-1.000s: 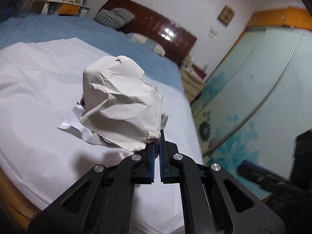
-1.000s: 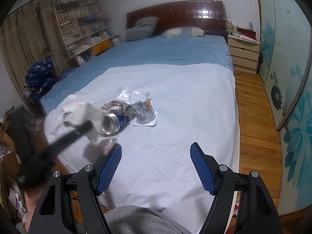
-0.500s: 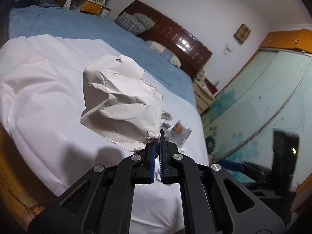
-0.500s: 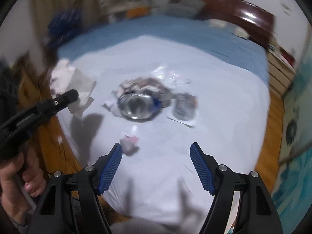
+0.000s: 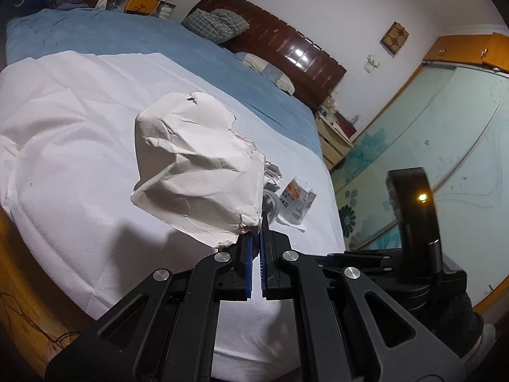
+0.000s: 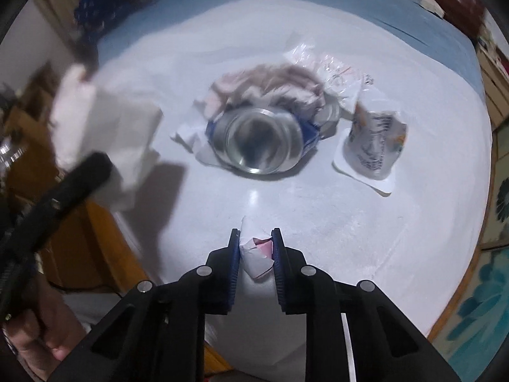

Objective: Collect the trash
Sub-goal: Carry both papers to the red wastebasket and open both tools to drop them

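Observation:
My left gripper [image 5: 257,238] is shut on a large crumpled white paper [image 5: 197,165] and holds it above the white sheet [image 5: 63,146]; it shows blurred in the right wrist view [image 6: 105,133]. My right gripper [image 6: 255,250] is shut on a small white and pink paper scrap [image 6: 256,256] low over the sheet [image 6: 350,222]. Beyond it lie a metal can [image 6: 257,146], pinkish crumpled wrappers [image 6: 270,82] and a printed plastic cup [image 6: 373,141], which also shows in the left wrist view [image 5: 296,200].
The bed has a blue cover [image 5: 143,41], pillows and a dark headboard [image 5: 286,51]. A nightstand [image 5: 334,137] and sliding glass doors [image 5: 429,146] stand to the right. The right gripper's body [image 5: 413,222] is close by. Wooden floor [image 6: 458,318] borders the bed.
My right gripper dropped toward the sheet and shut on the small paper scrap. My left gripper, still holding the crumpled paper, shifted slightly.

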Demonstrator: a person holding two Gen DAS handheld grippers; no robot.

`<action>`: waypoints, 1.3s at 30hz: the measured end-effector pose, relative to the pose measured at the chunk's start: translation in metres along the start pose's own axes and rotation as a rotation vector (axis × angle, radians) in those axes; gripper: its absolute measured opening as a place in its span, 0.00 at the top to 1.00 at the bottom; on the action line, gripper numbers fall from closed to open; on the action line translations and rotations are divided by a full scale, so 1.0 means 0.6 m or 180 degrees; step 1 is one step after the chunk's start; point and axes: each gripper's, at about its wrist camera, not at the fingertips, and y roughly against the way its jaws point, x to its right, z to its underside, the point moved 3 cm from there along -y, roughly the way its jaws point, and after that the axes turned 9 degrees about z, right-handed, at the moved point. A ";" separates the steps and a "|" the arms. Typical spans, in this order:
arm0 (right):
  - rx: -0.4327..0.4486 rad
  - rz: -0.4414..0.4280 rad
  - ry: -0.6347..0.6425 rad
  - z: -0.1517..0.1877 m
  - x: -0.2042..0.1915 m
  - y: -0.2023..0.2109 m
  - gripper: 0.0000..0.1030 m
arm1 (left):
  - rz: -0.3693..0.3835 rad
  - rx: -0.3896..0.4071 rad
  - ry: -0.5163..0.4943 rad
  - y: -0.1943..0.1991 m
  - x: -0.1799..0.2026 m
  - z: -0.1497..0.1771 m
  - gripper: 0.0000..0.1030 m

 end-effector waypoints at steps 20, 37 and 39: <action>0.1552 0.0665 -0.1385 0.412 0.471 0.469 0.81 | 0.0934 -0.0317 -0.1219 -0.005 0.443 0.053 0.97; 0.0214 0.0969 -0.3096 1.017 0.704 0.297 0.81 | 0.1187 -0.3129 -0.2355 -0.350 0.755 0.660 0.97; 0.0007 0.0983 -0.3198 1.058 0.696 0.244 0.81 | 0.0902 -0.3385 -0.2309 -0.373 0.735 0.704 0.97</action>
